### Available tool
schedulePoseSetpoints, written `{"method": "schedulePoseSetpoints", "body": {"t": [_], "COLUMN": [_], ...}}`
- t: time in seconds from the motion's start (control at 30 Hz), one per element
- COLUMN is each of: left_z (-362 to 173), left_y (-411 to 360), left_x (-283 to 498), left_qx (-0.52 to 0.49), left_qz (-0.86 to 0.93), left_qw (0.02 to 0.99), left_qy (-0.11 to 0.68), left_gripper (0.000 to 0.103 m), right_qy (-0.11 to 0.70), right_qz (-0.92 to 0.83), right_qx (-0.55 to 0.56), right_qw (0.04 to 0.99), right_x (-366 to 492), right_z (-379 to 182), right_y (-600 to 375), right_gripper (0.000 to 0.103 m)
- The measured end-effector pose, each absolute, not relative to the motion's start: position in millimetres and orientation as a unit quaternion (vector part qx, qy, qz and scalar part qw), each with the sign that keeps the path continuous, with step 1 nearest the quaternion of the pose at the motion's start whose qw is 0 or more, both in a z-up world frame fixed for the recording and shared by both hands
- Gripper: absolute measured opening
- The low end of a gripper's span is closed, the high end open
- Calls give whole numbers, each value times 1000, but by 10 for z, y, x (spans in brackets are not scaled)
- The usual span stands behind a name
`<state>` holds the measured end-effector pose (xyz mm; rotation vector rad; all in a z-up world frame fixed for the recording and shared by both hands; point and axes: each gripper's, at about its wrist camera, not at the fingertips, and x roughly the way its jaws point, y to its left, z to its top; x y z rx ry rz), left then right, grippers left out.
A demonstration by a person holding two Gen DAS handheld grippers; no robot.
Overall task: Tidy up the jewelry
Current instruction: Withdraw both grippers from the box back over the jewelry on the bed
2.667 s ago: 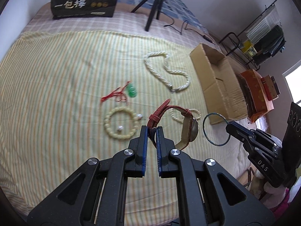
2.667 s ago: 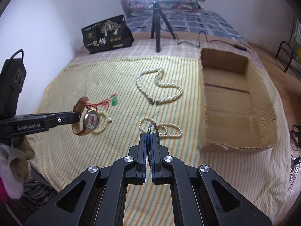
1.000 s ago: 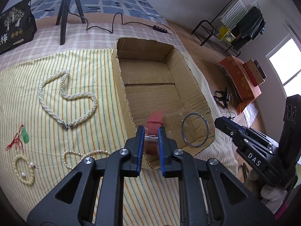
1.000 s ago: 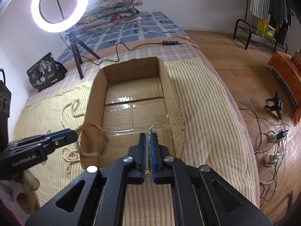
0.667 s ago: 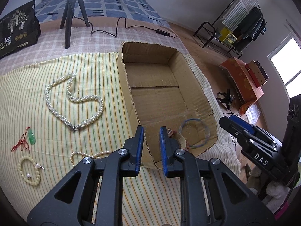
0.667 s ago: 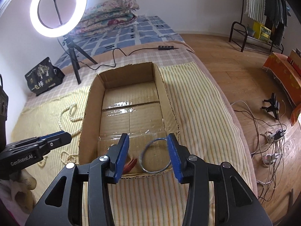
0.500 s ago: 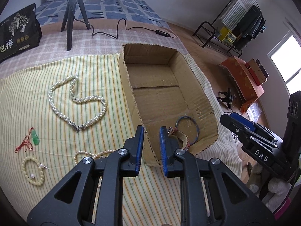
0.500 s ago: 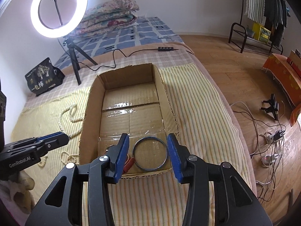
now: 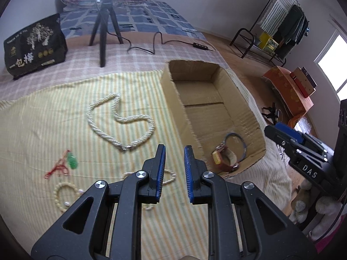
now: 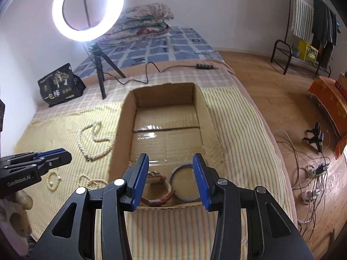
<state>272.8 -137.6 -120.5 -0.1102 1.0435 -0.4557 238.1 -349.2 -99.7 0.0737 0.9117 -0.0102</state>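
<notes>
An open cardboard box [image 9: 173,99] [image 10: 121,130] lies on the striped bedspread. In its near end lie a red-strapped watch [image 9: 224,159] [image 10: 159,191] and a blue bangle [image 9: 244,145] [image 10: 176,174]. My left gripper [image 9: 174,149] is open and empty, above the bedspread left of the box. My right gripper [image 10: 170,158] is open wide and empty, above the box's near end. Left of the box lie a white pearl necklace [image 9: 121,120] [image 10: 93,139], a thin pearl bracelet [image 9: 171,177] [image 10: 91,182], a cream bead bracelet [image 9: 59,197] [image 10: 51,182] and a green pendant on red cord [image 9: 72,161].
A tripod [image 9: 104,21] with a ring light [image 10: 86,8] and a black bag [image 9: 32,47] stand at the back of the bed. The bed's edge drops to a wooden floor on the right, with cables [image 10: 312,173], a clothes rack [image 9: 279,28] and an orange box [image 9: 288,91].
Both grippers opened and dropped the watch and the bangle into the box. The left gripper then drew back to the left over the bedspread. The right gripper stays over the box end.
</notes>
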Motion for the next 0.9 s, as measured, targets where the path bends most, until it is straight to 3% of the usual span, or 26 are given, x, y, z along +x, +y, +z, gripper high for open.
{"method": "schedulePoseSetpoints", "body": {"t": [0.07,0.13,0.27,0.9], "left_z": [-1167,-1138,-1097,-1556], "left_y": [-1257,-1143,-805,564], "left_x": [2711,2700,2707,2635], "left_qx": [-48,-44,-43,-80], "left_qz": [-219,-219,-195,-99], "left_qw": [847,851,857,836], "left_qy": [481,476,476,534], "left_gripper": [35,35,35,35], "right_qy": [431,422,419,461], "right_qz": [1,13,32,160], "right_qx": [27,12,-15,-58], "right_qw": [902,906,907,871], "right_x": [2369,2353,2348,2379], "right_z": [-976,-954,-949,-1177], "right_y": [-3417,-3297,-3072,-2040], "right_gripper": [40,41,61,61]}}
